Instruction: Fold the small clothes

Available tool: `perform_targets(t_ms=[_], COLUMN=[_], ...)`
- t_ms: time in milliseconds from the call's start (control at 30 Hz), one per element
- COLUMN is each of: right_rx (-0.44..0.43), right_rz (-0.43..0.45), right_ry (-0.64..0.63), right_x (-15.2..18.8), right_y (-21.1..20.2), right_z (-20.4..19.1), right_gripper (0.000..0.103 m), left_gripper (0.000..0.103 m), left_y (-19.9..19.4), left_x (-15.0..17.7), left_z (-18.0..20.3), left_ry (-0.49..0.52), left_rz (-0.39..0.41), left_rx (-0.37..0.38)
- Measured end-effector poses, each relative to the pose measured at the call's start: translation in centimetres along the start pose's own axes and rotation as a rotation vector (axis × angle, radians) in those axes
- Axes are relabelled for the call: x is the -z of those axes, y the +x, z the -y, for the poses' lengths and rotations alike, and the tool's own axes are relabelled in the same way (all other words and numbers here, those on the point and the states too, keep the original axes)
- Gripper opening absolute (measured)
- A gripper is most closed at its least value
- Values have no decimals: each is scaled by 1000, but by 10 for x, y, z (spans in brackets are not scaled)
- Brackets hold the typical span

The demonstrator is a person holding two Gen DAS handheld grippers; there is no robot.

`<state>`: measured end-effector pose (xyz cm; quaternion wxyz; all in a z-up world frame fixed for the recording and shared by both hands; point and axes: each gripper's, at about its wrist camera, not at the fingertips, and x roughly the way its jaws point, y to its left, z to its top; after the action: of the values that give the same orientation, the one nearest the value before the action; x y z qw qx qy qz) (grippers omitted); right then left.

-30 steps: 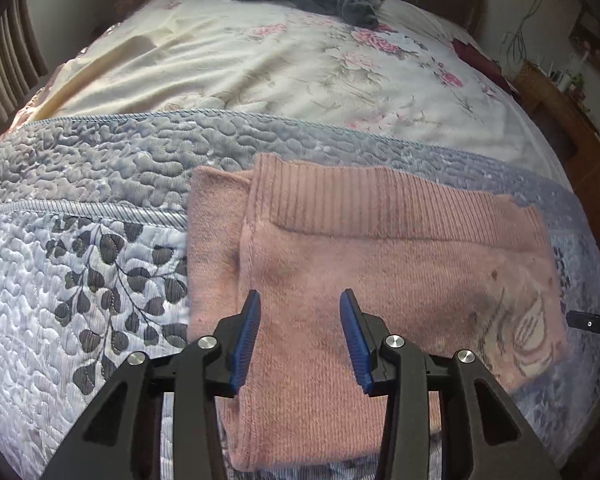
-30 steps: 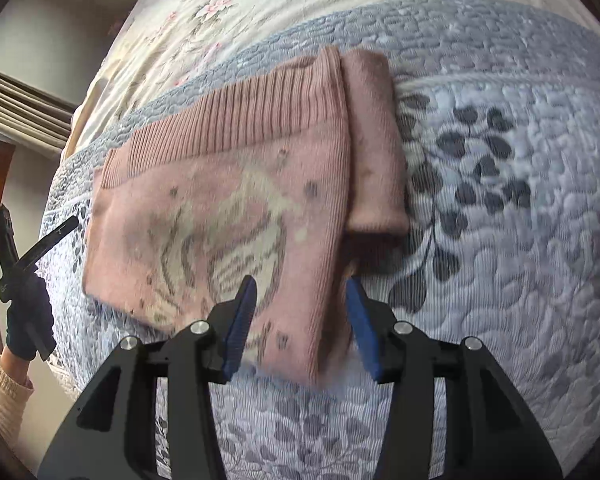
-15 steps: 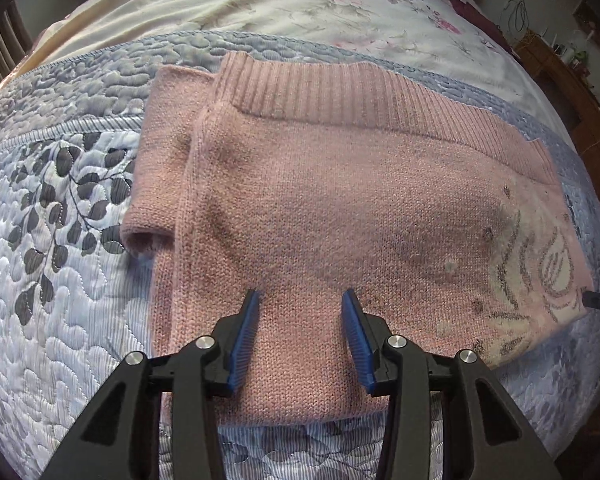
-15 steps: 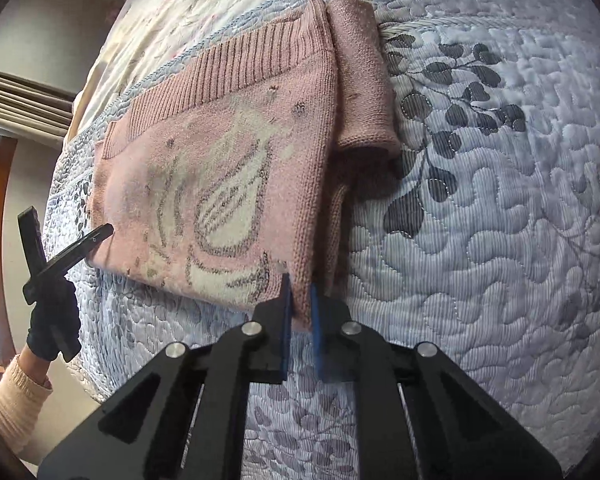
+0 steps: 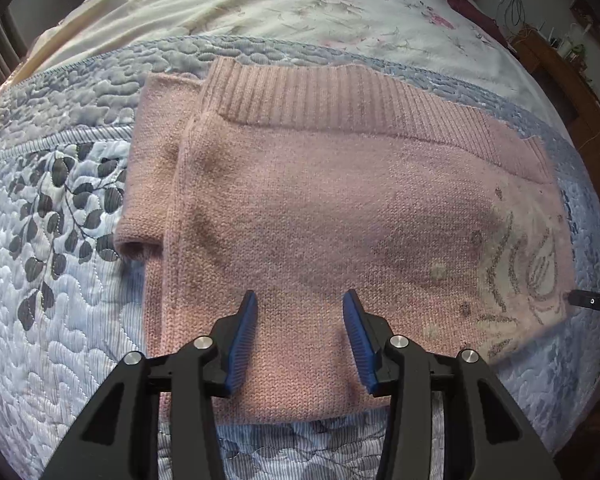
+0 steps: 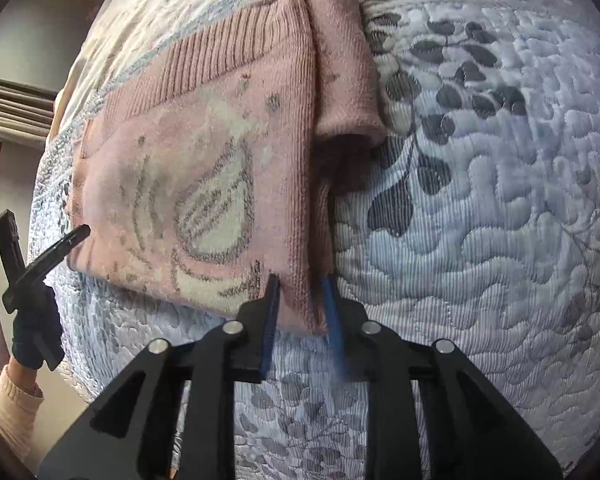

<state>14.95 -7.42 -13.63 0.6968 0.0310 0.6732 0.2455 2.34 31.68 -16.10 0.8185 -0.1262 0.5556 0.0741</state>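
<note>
While over pink sweater (image 5: 320,208): left gripper (image 5: 298,336) wide open | right gripper (image 6: 300,300) part-open, straddling its corner

Pink sweater (image 6: 204,160) lying folded on a grey quilt (image 6: 480,220), ribbed hem at the far end, sleeve doubled along its right edge. Right gripper (image 6: 302,300) at the near right corner, blue fingers (image 6: 270,308) either side of the edge, slightly parted. Left gripper (image 6: 66,242) at the near left corner, held by a gloved hand (image 6: 32,328).
</note>
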Motion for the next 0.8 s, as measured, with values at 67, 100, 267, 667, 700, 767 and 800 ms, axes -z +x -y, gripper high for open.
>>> perform_targets(t_ms=[67, 100, 267, 667, 700, 767, 800], right_rx=[-4, -7, -52, -129, -131, -137, -155], right_rz=[65, 89, 112, 68, 66, 53, 48], right_ry=[8, 20, 116, 161, 149, 131, 130], right_x=[-9, -16, -52, -88, -88, -90, -90], right_y=[-16, -21, -18, 28, 29, 32, 31], right_z=[1, 4, 24, 36, 33, 29, 28], right_gripper=[52, 59, 60, 64, 59, 46, 34], left_gripper=[51, 53, 53, 53, 53, 53, 53], left_y=[-5, -6, -1, 16, 17, 16, 15], left_x=[-8, -12, -33, -57, -57, -57, -57], left_z=[10, 15, 35, 50, 51, 53, 53], left_ry=[17, 22, 31, 17, 21, 29, 31], left_rz=[20, 28, 50, 75, 78, 82, 86], left_rx=[13, 20, 40, 23, 20, 15, 11])
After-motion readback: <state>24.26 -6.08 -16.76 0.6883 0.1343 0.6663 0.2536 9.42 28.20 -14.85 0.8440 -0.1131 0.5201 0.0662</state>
